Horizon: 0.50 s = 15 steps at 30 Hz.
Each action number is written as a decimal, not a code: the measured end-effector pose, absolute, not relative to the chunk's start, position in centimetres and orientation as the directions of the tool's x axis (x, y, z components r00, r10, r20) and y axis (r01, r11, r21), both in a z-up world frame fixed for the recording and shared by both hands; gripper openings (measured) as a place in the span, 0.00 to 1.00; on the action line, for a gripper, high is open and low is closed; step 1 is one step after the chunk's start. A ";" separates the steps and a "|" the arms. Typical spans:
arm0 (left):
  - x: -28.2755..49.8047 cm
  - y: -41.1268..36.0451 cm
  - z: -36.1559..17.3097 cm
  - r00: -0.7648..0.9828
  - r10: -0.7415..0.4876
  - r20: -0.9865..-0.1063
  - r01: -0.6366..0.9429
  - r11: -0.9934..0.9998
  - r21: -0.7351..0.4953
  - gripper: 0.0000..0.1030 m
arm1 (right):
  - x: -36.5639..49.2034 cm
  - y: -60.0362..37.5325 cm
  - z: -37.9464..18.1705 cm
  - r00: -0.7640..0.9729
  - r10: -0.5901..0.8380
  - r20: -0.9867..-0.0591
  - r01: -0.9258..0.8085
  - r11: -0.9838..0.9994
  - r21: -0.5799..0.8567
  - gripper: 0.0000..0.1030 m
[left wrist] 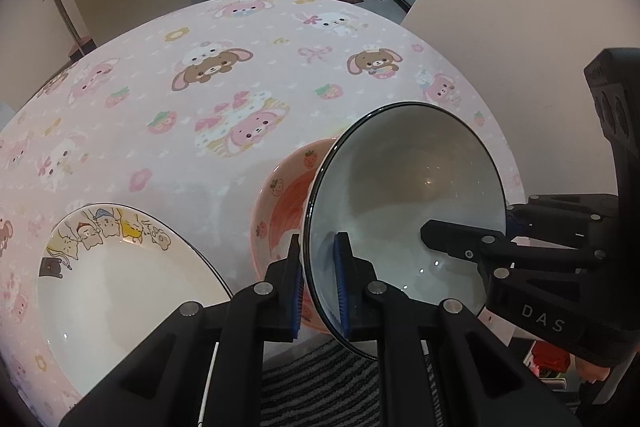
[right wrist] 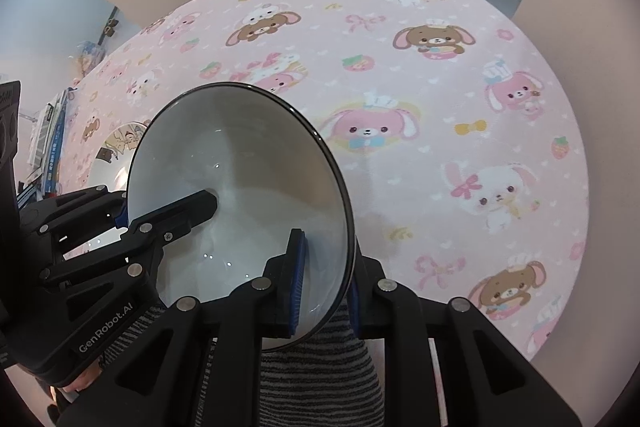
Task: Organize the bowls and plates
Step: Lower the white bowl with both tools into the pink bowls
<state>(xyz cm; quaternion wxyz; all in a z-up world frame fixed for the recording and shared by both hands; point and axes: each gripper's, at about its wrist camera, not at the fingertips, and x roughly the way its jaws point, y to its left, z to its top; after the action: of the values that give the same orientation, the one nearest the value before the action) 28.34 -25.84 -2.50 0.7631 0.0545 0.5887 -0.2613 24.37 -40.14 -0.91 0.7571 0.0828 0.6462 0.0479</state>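
Left gripper [left wrist: 318, 281], right gripper [right wrist: 324, 285] clamped on grey bowl [left wrist: 404, 195] rim; strawberry bowl [left wrist: 280, 203] at 9 o'clock beneath.

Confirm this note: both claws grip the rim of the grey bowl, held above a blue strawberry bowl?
Not quite. The strawberry bowl is pink, as the left wrist view shows. The rest stands: left claw and right claw both grip the grey bowl by its rim.

Grey black-rimmed bowl [left wrist: 404, 195]; pink strawberry-print bowl [left wrist: 280, 203]; pink bunny-print tablecloth [left wrist: 160, 99]
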 end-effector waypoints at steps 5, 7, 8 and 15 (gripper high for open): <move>28.8 -25.7 -3.4 0.167 -0.324 -0.931 0.454 0.864 -0.219 0.14 | 24.7 -40.1 -1.8 0.153 0.184 -0.971 0.019 0.982 0.190 0.16; 29.0 -25.6 -3.6 0.162 -0.322 -0.933 0.447 0.867 -0.222 0.14 | 24.8 -40.0 -1.8 0.160 0.177 -0.971 0.012 0.983 0.181 0.15; 29.1 -25.6 -3.7 0.159 -0.318 -0.934 0.447 0.867 -0.219 0.14 | 24.8 -39.9 -1.8 0.164 0.173 -0.971 0.008 0.984 0.177 0.15; 29.1 -25.3 -3.7 0.136 -0.322 -0.937 0.466 0.855 -0.226 0.17 | 24.5 -39.6 -1.8 0.191 0.149 -0.970 -0.022 0.989 0.147 0.14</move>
<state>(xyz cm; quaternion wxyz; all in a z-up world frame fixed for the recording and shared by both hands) 29.13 -25.27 -3.70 0.7512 0.0596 0.6029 -0.2621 24.53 -39.63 -1.79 0.7701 0.0500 0.6336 0.0554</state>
